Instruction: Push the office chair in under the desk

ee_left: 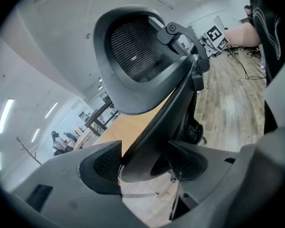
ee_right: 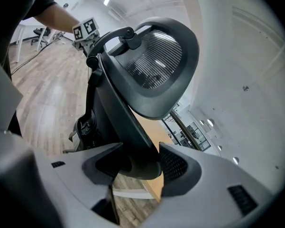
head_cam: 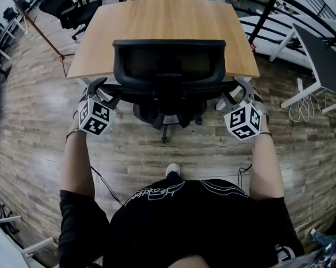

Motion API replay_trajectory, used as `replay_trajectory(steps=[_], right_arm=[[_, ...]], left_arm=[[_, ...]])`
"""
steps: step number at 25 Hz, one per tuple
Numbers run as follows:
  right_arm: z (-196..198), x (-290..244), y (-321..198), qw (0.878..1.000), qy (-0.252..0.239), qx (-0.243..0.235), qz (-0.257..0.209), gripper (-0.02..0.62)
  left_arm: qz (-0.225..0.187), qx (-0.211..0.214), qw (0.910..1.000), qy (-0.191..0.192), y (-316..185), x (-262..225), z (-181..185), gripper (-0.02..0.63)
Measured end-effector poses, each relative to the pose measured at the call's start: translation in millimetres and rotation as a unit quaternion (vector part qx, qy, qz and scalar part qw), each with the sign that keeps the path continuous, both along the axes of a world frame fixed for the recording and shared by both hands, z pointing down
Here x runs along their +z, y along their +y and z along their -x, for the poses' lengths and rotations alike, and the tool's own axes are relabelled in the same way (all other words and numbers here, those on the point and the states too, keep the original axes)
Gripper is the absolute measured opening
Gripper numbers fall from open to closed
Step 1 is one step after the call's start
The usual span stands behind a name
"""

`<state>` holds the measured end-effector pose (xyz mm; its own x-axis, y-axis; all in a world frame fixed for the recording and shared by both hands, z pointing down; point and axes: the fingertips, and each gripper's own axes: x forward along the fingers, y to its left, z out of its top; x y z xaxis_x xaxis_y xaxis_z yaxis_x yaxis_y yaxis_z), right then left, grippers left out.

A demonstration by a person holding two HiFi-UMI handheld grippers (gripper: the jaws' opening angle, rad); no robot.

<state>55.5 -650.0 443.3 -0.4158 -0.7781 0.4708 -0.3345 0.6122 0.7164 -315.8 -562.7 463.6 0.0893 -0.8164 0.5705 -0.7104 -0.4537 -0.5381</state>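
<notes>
The chair [head_cam: 169, 66] sits at centre frame in the head view, its back level with the near edge of the bench [head_cam: 162, 18], its seat tucked beneath and its base showing on the plank floor [head_cam: 39, 144] just below that edge. The left claw [ee_left: 142, 161] is clamped on the left rim of the chair's back, the rim wedged between its pads. The right claw [ee_right: 135, 163] grips the right rim the same way, at centre right in the head view.
</notes>
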Motion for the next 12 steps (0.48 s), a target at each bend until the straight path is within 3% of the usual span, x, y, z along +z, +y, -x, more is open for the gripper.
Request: replay_trajectory(steps=[12], right_arm=[[12.2, -4.5, -55.2, 1.0, -0.002, 0.018, -0.002, 0.259]], left_arm=[[-0.011, 0.019, 0.9998, 0.0, -68.2, -5.7, 15.4, 0.285]])
